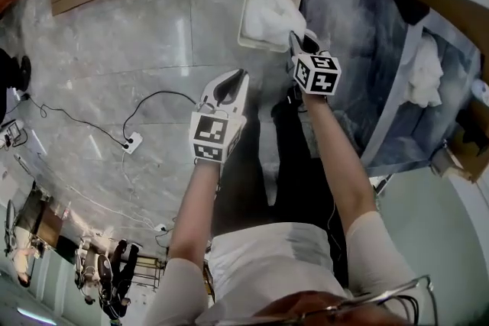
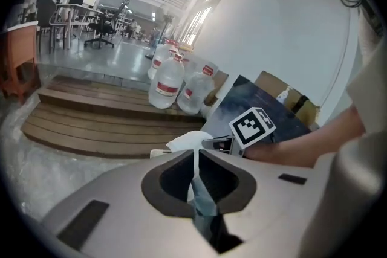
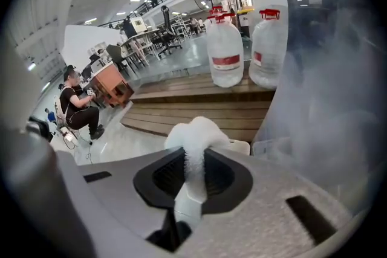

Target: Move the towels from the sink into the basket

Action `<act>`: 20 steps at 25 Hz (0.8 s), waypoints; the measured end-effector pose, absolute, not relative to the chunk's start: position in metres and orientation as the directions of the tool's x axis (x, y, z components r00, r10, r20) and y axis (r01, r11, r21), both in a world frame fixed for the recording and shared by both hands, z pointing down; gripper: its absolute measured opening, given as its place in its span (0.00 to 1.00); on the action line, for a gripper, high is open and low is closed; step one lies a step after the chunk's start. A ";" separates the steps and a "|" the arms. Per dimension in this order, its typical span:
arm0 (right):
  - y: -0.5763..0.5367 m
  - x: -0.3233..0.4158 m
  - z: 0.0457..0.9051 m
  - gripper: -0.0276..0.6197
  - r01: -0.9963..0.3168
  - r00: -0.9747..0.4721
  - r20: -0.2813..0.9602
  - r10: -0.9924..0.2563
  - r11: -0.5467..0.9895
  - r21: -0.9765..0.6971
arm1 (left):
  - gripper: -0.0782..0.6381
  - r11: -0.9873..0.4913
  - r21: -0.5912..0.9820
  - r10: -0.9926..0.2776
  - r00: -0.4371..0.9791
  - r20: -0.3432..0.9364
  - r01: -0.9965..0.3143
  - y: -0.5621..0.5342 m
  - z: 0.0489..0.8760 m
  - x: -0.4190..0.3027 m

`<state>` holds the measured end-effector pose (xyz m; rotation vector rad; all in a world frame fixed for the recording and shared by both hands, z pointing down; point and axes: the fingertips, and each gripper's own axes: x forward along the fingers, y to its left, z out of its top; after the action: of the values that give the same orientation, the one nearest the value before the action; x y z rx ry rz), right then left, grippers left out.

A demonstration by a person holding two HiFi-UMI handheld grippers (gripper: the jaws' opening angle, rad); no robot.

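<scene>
Marble floor [image 1: 114,50], wooden steps [image 2: 109,124]; right gripper [image 1: 295,37] pinches a white towel [image 3: 196,130] at the basket [image 1: 246,11], left gripper [image 1: 235,79] closed, empty.

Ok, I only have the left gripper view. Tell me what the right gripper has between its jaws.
Observer: The right gripper is shut on a white towel, which is pinched between its pads.
Operator: Give me the basket's contents.
Observer: In the head view the basket has heaped white cloth in it, beside that gripper.
Operator: Now check the sink.
Observer: Another towel lies in the sink, untouched.
</scene>
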<state>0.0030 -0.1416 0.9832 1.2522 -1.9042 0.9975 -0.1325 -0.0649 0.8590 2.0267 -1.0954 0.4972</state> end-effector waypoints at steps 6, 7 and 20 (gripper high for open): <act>-0.135 0.010 1.092 0.15 -0.955 -0.239 0.896 -0.373 0.258 -0.148 | 0.15 -0.309 0.471 -0.486 0.563 0.669 -0.826 -0.049 0.944 -0.134; -0.134 0.013 1.105 0.20 -0.958 -0.218 0.908 -0.357 0.254 -0.130 | 0.15 -0.304 0.474 -0.482 0.562 0.672 -0.827 -0.046 0.952 -0.135; -0.118 0.014 1.069 0.35 -0.937 -0.237 0.908 -0.346 0.330 -0.119 | 0.15 -0.275 0.469 -0.490 0.542 0.683 -0.839 -0.042 0.939 -0.143</act>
<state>0.0142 -0.1179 1.0691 1.1477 -1.7623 0.8928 -0.1432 -0.0418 0.9391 1.9322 -1.0807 0.5208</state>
